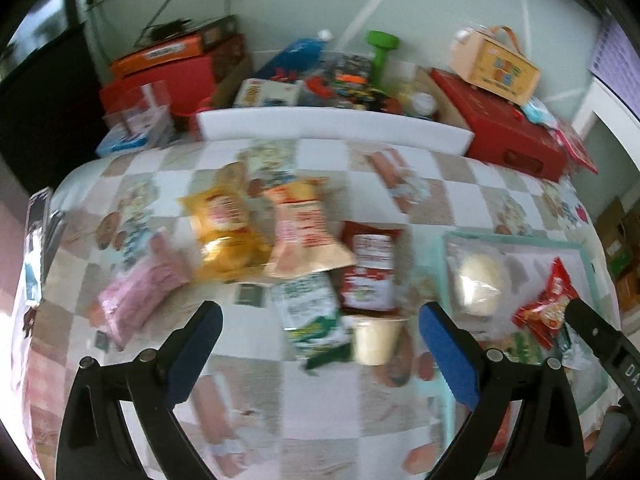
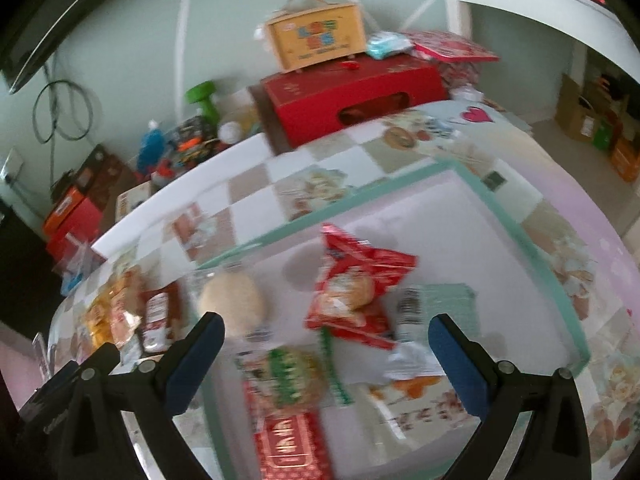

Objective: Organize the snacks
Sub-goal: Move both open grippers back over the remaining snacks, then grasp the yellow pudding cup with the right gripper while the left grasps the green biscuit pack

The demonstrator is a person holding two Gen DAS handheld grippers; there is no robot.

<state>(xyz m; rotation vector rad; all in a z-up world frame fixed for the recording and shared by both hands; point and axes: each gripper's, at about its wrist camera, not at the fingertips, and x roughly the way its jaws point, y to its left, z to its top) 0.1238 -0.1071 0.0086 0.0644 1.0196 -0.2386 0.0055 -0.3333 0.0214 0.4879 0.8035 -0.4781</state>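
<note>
Bench point(image 1: 472, 184), covered in a checked, printed cloth; frames motion-blurred.

Loose snacks, left half of the bench: pink packet point(image 1: 136, 296); yellow bag point(image 1: 226, 236) beside a pale pink-and-tan bag point(image 1: 304, 236); dark red pouch point(image 1: 370, 268); green-and-white packet point(image 1: 310, 316) in front of these; small cream cup point(image 1: 376, 338) on its side just right of it.

Tray point(image 2: 516, 224), white with mint-green rim, right half of the bench. Contents: clear bag with a round pale bun point(image 2: 234, 304); red packet point(image 2: 356, 292); green-printed packet point(image 2: 292, 376); red box point(image 2: 290, 448) at the near edge.

Left hand-held gripper point(image 1: 320, 344): jaws spread wide, nothing held, above the loose snacks.

Right hand-held gripper point(image 2: 326, 354): jaws spread wide, nothing held, above the tray.

Behind the bench: red carton point(image 2: 352, 96) bearing a yellow handled box point(image 2: 316, 38).
</note>
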